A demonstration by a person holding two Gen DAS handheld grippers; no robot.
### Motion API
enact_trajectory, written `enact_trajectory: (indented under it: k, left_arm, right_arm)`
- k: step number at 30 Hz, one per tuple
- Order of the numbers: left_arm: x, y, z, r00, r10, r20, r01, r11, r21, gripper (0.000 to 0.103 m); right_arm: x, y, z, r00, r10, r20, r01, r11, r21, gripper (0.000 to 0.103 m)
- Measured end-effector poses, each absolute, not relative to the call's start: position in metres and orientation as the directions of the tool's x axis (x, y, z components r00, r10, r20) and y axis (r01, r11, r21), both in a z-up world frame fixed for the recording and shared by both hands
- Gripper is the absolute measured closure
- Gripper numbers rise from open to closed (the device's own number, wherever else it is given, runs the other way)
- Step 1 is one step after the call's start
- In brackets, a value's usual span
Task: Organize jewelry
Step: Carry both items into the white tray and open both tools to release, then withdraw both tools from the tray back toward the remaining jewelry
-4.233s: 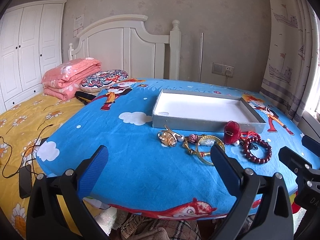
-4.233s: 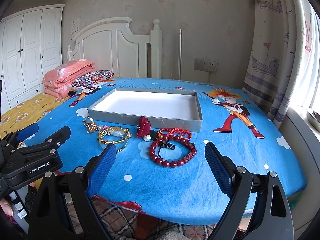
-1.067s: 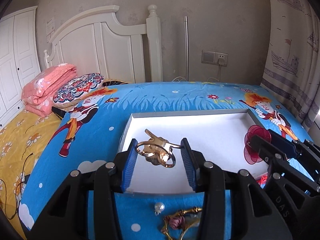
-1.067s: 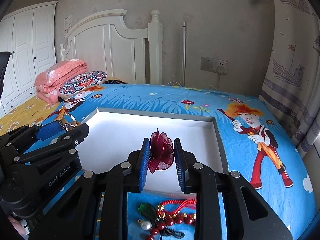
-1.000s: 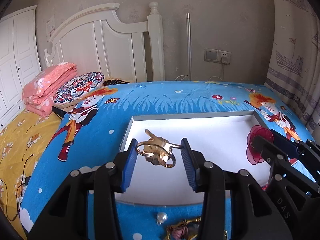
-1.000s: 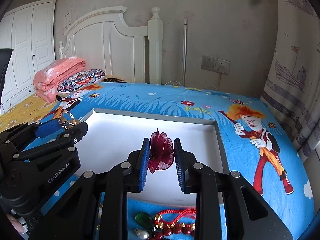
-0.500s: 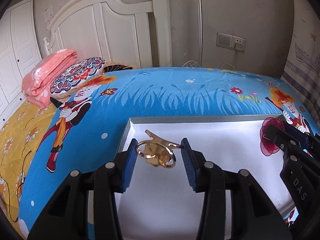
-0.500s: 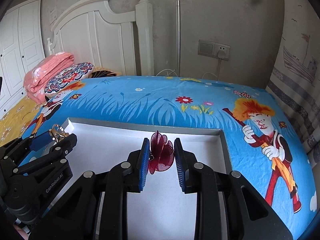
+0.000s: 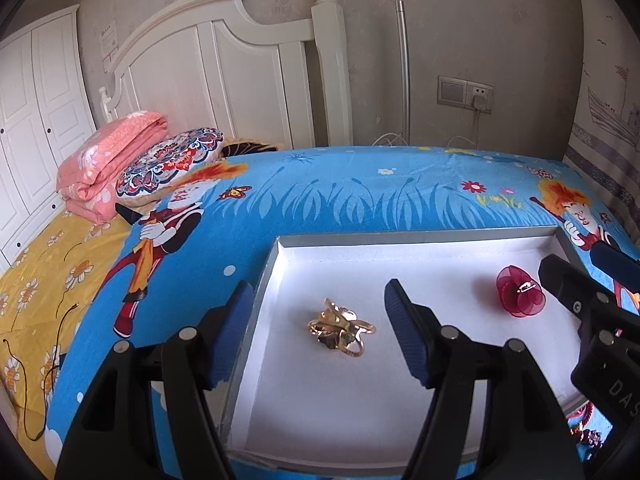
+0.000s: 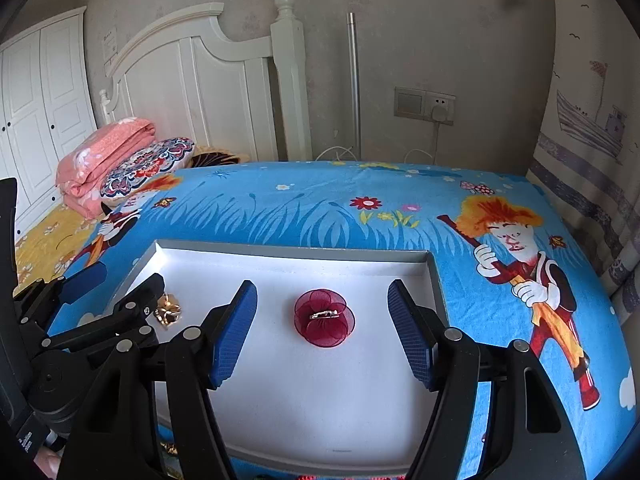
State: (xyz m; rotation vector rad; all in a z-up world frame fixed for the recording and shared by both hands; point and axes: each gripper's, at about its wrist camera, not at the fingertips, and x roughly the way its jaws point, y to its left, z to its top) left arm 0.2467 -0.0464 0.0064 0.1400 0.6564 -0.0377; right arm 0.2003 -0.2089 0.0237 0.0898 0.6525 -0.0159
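Note:
A grey tray with a white floor [image 9: 420, 236] [image 10: 288, 251] lies on the blue cartoon cloth. A gold hair clip [image 9: 341, 326] lies on the tray floor near its left side; it also shows in the right wrist view [image 10: 168, 311]. A dark red flower brooch [image 10: 324, 317] lies on the tray floor to the right; it also shows in the left wrist view [image 9: 520, 291]. My left gripper [image 9: 320, 326] is open and empty above the gold clip. My right gripper [image 10: 323, 326] is open and empty above the brooch.
A bit of red jewelry [image 9: 585, 428] shows on the cloth in front of the tray's near right corner. A pink folded blanket [image 9: 108, 160] and patterned pillow [image 9: 172, 160] lie at the far left, before a white headboard [image 9: 224, 80]. A curtain [image 10: 592, 160] hangs on the right.
Both grippers have opened. The gold clip and the red brooch have dropped from between the jaws onto the tray floor.

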Motion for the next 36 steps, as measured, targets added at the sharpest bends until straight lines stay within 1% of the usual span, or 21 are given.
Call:
enact_trajectory:
  k: [1,5,7,13,19,25,28,33,36]
  left_arm:
    - [0.240,-0.046,0.009,0.800,0.009,-0.600,0.077,0.990,0.117,0.032]
    - [0.206,-0.043,0.017,0.822,-0.006,-0.570,0.082,0.991,0.107,0.029]
    - [0.185,-0.044,0.018,0.835,-0.002,-0.550,0.080,0.990,0.118,0.025]
    - [0.126,-0.045,0.011,0.856,-0.024,-0.516,0.106,0.986,0.130,0.023]
    - [0.085,-0.032,0.000,0.855,-0.040,-0.518,0.116,0.987,0.115,0.023]
    - [0.060,-0.012,-0.026,0.834,-0.051,-0.550,0.116,0.990,0.085,0.023]
    - [0.052,-0.008,-0.038,0.832,-0.025,-0.554,0.106,0.988,0.114,0.023]
    - [0.048,0.004,-0.034,0.849,0.005,-0.529,0.072,0.990,0.125,0.023]
    - [0.046,0.009,-0.028,0.861,0.020,-0.509,0.058,0.989,0.138,0.019]
  right_arm:
    - [0.192,-0.210,0.026,0.800,0.018,-0.600,0.037,0.996,0.080,0.038]
    - [0.155,-0.217,0.029,0.809,0.033,-0.587,0.018,0.997,0.081,0.038]
    - [0.133,-0.219,0.028,0.817,0.027,-0.577,0.013,0.998,0.065,0.038]
    - [0.075,-0.223,0.021,0.831,0.008,-0.556,0.006,1.000,0.024,0.038]
    - [0.037,-0.219,0.012,0.840,0.019,-0.543,-0.015,1.000,0.011,0.038]
    - [0.022,-0.204,-0.005,0.824,0.066,-0.563,-0.052,0.998,0.041,0.038]
    - [0.025,-0.189,-0.016,0.802,0.093,-0.590,-0.090,0.995,0.035,0.038]
    - [0.033,-0.165,-0.021,0.793,0.130,-0.595,-0.134,0.990,0.037,0.038]
    - [0.040,-0.155,-0.024,0.787,0.144,-0.600,-0.147,0.988,0.044,0.036]
